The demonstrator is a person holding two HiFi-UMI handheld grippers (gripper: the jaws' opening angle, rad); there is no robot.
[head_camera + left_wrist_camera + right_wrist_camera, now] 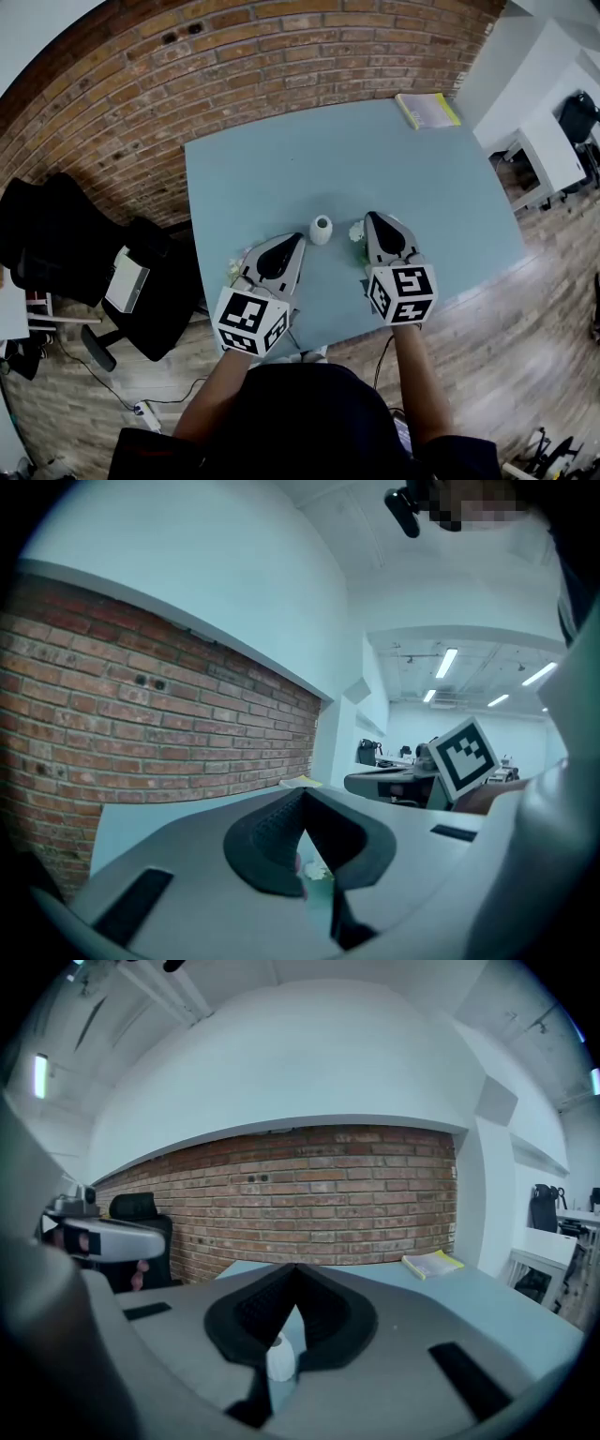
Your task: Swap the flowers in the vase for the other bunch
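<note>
You're holding the left tool (299, 238) and right tool (371, 217) closed, with nothing visibly pinched. The vase (321, 229) is standing between them on the table (281, 159), with flowers (356, 232) showing just right. Be moving slowly, steering clear of the vase.

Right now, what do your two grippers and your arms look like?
The left gripper and the right gripper are both pale grey shells that narrow to a point, with black textured pads inside. Behind each one sits a white cube printed with black square markers. The person wears a dark top.
</note>
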